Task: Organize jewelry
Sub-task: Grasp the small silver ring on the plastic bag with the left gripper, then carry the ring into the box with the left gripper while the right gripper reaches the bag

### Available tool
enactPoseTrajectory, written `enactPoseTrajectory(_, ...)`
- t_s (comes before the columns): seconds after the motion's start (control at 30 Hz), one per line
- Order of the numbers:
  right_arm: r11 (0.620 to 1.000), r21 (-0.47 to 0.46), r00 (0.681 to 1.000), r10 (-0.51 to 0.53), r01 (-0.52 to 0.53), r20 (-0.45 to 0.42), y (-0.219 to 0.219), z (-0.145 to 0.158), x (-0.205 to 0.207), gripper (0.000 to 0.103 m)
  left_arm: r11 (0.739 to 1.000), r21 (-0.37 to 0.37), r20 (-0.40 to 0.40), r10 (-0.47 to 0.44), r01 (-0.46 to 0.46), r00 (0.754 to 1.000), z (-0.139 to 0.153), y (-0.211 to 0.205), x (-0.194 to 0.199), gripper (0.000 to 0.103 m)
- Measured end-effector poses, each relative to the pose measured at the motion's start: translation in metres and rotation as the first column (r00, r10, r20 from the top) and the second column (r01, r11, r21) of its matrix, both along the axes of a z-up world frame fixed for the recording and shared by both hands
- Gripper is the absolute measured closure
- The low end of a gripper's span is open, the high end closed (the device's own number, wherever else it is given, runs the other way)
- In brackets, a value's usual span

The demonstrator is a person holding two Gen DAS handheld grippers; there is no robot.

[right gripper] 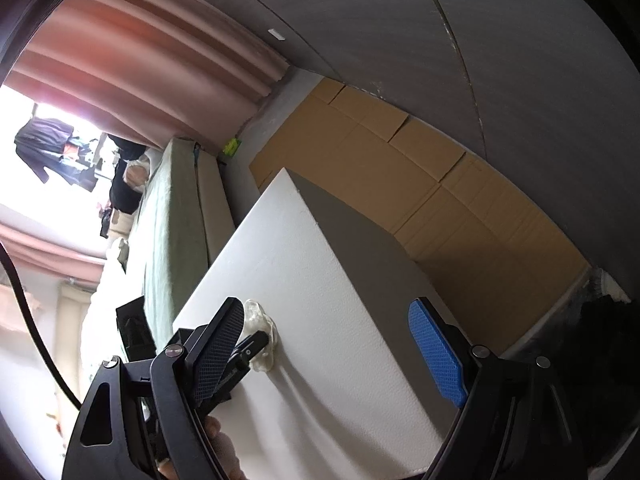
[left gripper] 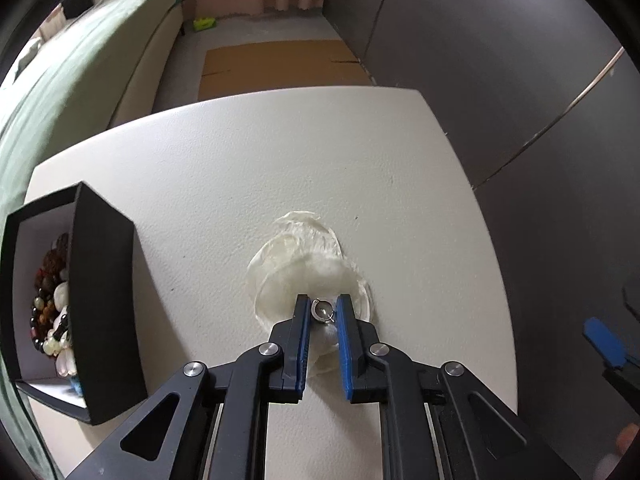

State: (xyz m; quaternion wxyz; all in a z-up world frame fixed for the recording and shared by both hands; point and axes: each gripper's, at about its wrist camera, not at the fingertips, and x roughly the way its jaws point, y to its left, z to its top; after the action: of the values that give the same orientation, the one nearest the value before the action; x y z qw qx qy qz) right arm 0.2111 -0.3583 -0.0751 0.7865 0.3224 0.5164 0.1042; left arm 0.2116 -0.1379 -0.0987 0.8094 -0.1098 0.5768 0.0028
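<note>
**Over the pouch: ring pinched**

On the white table (left gripper: pixel 240 168), left gripper (left gripper: pixel 323 312) is nearly closed, pads pinching a small silver ring (left gripper: pixel 322 311) over a translucent pouch (left gripper: pixel 304 264). Right gripper (right gripper: pixel 328 344) is wide open, holding nothing, tilted off the table edge. Black jewelry box (left gripper: pixel 100 304) w/ beads sits left. Cardboard (left gripper: pixel 280 66) on floor, bed (left gripper: pixel 80 60) beyond.

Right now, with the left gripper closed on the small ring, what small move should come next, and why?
Probably lift the left gripper straight up: the silver ring sits pinched between its fingers, just over the translucent pouch. The black box of beads waits to the left.
</note>
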Motion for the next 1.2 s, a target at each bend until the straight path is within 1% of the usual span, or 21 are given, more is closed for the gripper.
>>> enactPoseTrajectory(0.07,1.000,-0.003,1.000,0.006,-0.006,-0.001,0.002,0.000,0.001,0.017,0.999,-0.038,0.015,0.003,-0.002,1.000,0.007,0.006,-0.006,0.090)
enactPoseTrajectory(0.2,0.999,-0.010,1.000,0.031,-0.031,-0.001,0.012,0.000,0.003,0.017,0.996,-0.085,0.047,0.004,0.000,0.999,0.024,0.017,-0.015,0.090)
enactPoseTrajectory(0.37,0.996,-0.025,0.997,0.080,-0.080,0.009,0.030,-0.001,0.006,0.018,0.994,-0.105,0.101,0.019,-0.008,0.995,0.044,0.036,-0.025,0.090)
enactPoseTrajectory(0.53,0.989,-0.030,0.989,0.147,-0.146,0.003,0.053,-0.007,0.009,0.033,0.990,-0.134,0.136,0.056,-0.038,0.989,0.057,0.058,-0.040,0.090)
enactPoseTrajectory(0.7,0.978,-0.052,0.980,0.201,-0.201,-0.011,0.079,-0.015,0.015,0.043,0.985,-0.158,0.182,0.095,-0.067,0.979,0.069,0.084,-0.056,0.090)
enactPoseTrajectory(0.8,0.973,-0.063,0.975,0.222,-0.222,-0.012,0.092,-0.020,0.018,0.046,0.981,-0.168,0.203,0.131,-0.097,0.970,0.068,0.101,-0.064,0.090)
enactPoseTrajectory(0.87,0.969,-0.075,0.972,0.235,-0.236,-0.016,0.103,-0.023,0.019,0.048,0.975,-0.194,0.204,0.151,-0.111,0.967,0.064,0.111,-0.067,0.090)
enactPoseTrajectory(0.93,0.965,-0.088,0.969,0.247,-0.248,-0.020,0.112,-0.026,0.019,0.054,0.969,-0.214,0.209,0.169,-0.124,0.963,0.059,0.121,-0.071,0.090)
enactPoseTrajectory(1.0,0.959,-0.108,0.965,0.259,-0.261,-0.028,0.123,-0.030,0.020,0.056,0.963,-0.234,0.222,0.185,-0.132,0.957,0.054,0.133,-0.075,0.090)
enactPoseTrajectory(1.1,0.952,-0.141,0.962,0.271,-0.272,-0.030,0.136,-0.032,0.019,0.056,0.957,-0.251,0.206,0.198,-0.144,0.958,0.047,0.149,-0.078,0.090)
enactPoseTrajectory(1.2,0.939,-0.188,0.957,0.290,-0.289,-0.026,0.149,-0.034,0.020,0.056,0.952,-0.268,0.221,0.214,-0.152,0.952,0.049,0.162,-0.081,0.090)
